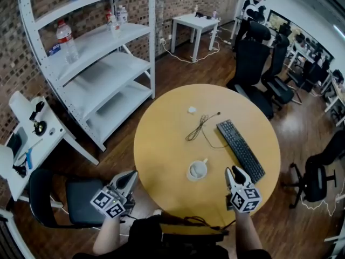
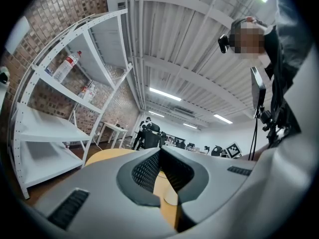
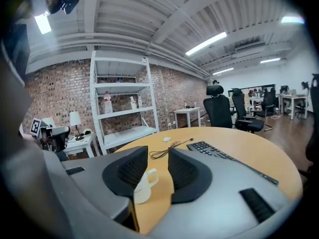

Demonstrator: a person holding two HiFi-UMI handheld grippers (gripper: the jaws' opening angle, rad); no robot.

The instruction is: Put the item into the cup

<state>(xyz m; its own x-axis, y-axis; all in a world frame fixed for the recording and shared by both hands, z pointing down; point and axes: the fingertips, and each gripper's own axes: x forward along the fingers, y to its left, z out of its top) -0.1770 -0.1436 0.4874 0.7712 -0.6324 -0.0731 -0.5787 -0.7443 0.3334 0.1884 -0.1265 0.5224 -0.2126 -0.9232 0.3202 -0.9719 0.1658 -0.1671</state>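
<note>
Facing, from right gripper (image 1: 235,171) with jaws parted and empty, small white item (image 1: 192,110), perhaps paper, well ahead beyond cup (image 1: 197,170).

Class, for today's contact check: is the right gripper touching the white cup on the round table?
Apart. The head view shows bare tabletop between the right gripper and the cup, which stands to its left in the picture.

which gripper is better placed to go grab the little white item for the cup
Right, probably. The right gripper is over the table beside the cup, jaws apart and empty, with the small white item ahead in its view. The left gripper hangs off the table's edge.
</note>
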